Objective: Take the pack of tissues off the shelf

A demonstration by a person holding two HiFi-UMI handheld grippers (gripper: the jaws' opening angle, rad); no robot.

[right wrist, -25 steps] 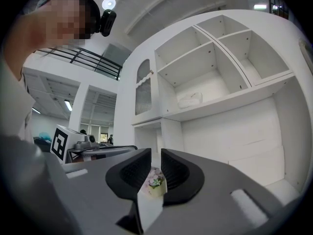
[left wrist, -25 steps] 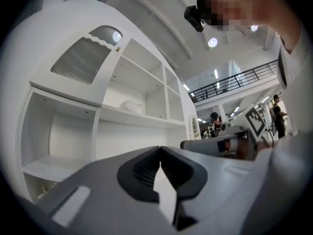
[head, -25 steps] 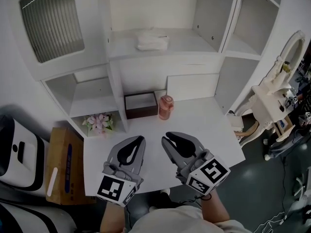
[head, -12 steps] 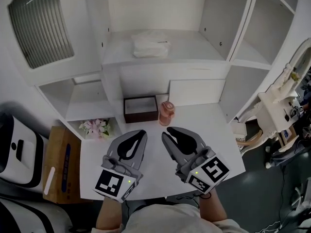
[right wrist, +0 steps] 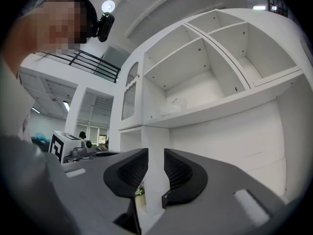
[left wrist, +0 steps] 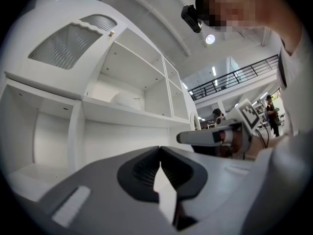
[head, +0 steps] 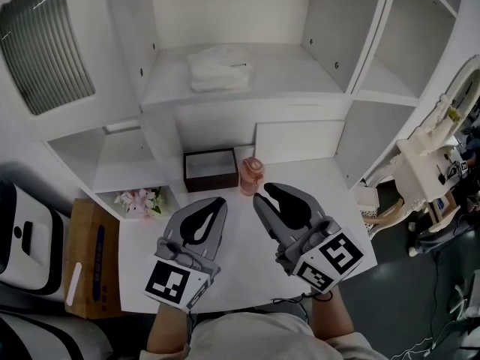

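The white pack of tissues [head: 217, 67] lies on the upper shelf of the white unit, left of the middle; it also shows in the left gripper view [left wrist: 128, 100] and in the right gripper view [right wrist: 172, 105]. Both grippers hover over the table well below and in front of it. My left gripper [head: 212, 203] is shut, its jaw tips touching [left wrist: 160, 148], with nothing in it. My right gripper [head: 270, 192] points up toward the shelf; its jaws are opening, a narrow gap [right wrist: 155, 153] stands between them and nothing is in it.
A dark brown open box [head: 211, 169] and a pink jar [head: 251, 175] stand at the back of the white table [head: 240, 261], just ahead of the grippers. Pink flowers [head: 139, 200] sit in the lower left cubby. A cardboard box [head: 94, 257] is on the floor at left; white furniture [head: 427, 163] stands at right.
The right gripper has moved forward toward the jar and its jaws have parted a little. The head view has drawn closer to the shelf. The left gripper has hardly moved.
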